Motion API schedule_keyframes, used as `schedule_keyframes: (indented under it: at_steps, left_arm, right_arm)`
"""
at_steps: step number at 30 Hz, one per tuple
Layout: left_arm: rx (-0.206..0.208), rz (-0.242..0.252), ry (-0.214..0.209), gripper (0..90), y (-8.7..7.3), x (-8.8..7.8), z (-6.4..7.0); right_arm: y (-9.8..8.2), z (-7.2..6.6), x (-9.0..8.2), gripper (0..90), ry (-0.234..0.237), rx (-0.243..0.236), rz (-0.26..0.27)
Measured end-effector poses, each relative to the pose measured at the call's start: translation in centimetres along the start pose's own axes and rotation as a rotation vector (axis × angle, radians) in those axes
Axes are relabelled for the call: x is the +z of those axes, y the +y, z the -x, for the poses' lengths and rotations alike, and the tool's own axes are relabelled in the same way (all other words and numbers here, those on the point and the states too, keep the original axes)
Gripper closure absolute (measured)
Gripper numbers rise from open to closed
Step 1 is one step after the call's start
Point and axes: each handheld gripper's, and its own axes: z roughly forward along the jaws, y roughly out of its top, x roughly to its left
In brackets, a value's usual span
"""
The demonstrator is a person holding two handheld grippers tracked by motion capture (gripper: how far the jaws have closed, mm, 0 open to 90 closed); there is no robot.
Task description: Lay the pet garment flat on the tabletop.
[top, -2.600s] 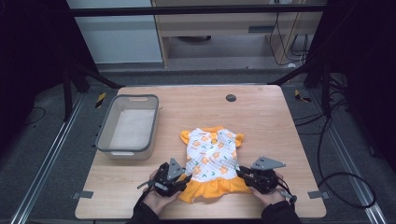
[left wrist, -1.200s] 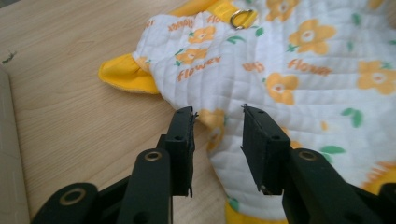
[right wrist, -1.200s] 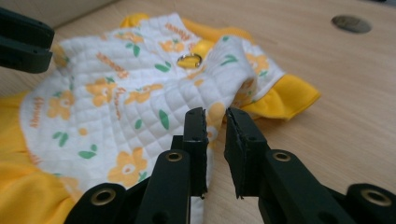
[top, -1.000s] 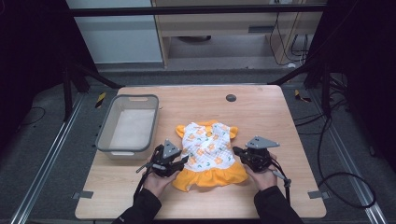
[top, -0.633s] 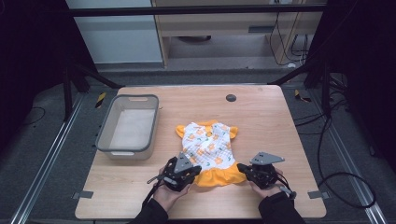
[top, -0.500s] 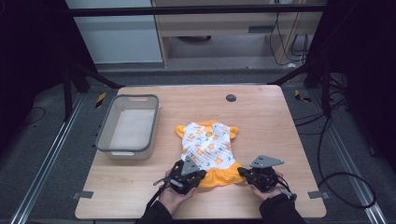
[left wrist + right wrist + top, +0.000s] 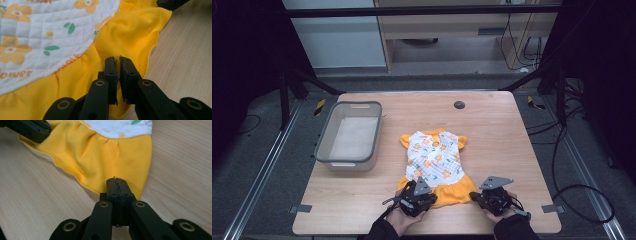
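Observation:
A small dress (image 7: 434, 157) lies flat on the wooden table (image 7: 512, 140), with a white quilted top printed with orange flowers and a yellow skirt toward the near edge. My left gripper (image 7: 418, 194) sits over the skirt's left hem. In the left gripper view its jaws (image 7: 118, 65) stand a thin slit apart above the yellow cloth (image 7: 130, 32), having just opened a little, and I see no cloth in the slit. My right gripper (image 7: 477, 196) is at the skirt's right corner. In the right gripper view its jaws (image 7: 117, 185) are shut on the yellow hem (image 7: 100, 152).
An empty grey bin (image 7: 324, 145) stands at the left of the table. A small black disc (image 7: 458, 105) lies near the far edge. Both hands are close to the table's near edge. The left gripper (image 7: 27, 130) also shows at the top left of the right gripper view.
Both hands have come down toward the near edge, the left one also shifting right onto the skirt. The skirt's hem has been drawn nearer with them.

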Motion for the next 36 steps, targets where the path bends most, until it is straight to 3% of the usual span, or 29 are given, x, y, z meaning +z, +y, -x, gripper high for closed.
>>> schedule_keyframes:
  at_steps: [7,11,13,14,15,17,18,19,20,21,22,23,25,26,28,31,36]
  left_arm:
    - [0.027,-0.007,-0.011,81.5,-0.2,-0.3,0.6]
    - [0.030,0.037,0.010,73.3,0.4,-1.7,0.0]
    - [0.016,0.105,0.058,71.2,1.2,-3.8,-1.4]
    - [0.016,0.105,0.058,69.2,1.2,-3.8,-1.4]
    - [0.011,0.148,0.141,66.4,1.8,-5.2,-2.8]
    - [-0.009,0.177,0.200,63.9,2.4,-6.2,-4.5]
    - [-0.009,0.177,0.200,63.3,2.4,-6.2,-4.5]
    - [-0.027,0.190,0.245,63.3,2.7,-6.5,-5.7]
    - [-0.053,0.194,0.288,62.2,3.0,-6.5,-7.3]
    - [-0.053,0.194,0.288,60.8,3.0,-6.5,-7.3]
    - [-0.074,0.197,0.327,59.1,3.3,-6.1,-8.9]
    - [-0.074,0.197,0.327,57.4,3.3,-6.1,-8.9]
    - [-0.121,0.199,0.337,55.7,3.7,-5.4,-10.3]
    - [-0.132,0.196,0.366,53.6,4.0,-4.8,-11.1]
    - [-0.146,0.198,0.376,51.7,4.3,-4.3,-11.7]
    - [-0.162,0.174,0.412,49.8,5.3,-2.8,-13.3]
    - [-0.147,0.153,0.456,48.6,6.4,-1.0,-14.8]
  right_arm:
    - [-0.7,-0.6,-0.7,90.0,0.027,0.002,-0.006]
    - [-0.4,-0.5,-1.1,90.0,0.032,0.002,0.042]
    - [0.2,0.0,-1.7,89.0,0.001,0.001,0.116]
    - [0.4,0.3,-1.9,87.8,-0.013,0.008,0.140]
    - [0.7,0.6,-2.0,86.3,-0.026,0.014,0.164]
    - [1.3,1.4,-2.1,85.0,-0.061,0.026,0.202]
    - [1.6,1.9,-2.0,84.3,-0.076,0.037,0.217]
    - [1.6,1.9,-2.0,84.3,-0.076,0.037,0.217]
    - [2.3,2.8,-1.8,82.0,-0.092,0.061,0.248]
    - [2.3,2.8,-1.8,82.0,-0.092,0.061,0.248]
    - [3.0,3.6,-1.6,81.2,-0.097,0.075,0.276]
    - [3.3,3.9,-1.4,80.5,-0.098,0.080,0.284]
    - [3.7,4.2,-1.2,79.8,-0.106,0.081,0.291]
    - [4.6,5.0,-0.8,79.0,-0.118,0.085,0.296]
    - [5.5,5.7,-0.3,78.2,-0.127,0.094,0.307]
    - [6.8,6.8,0.4,77.5,-0.145,0.114,0.318]
    - [8.9,9.1,2.5,75.1,-0.165,0.187,0.347]
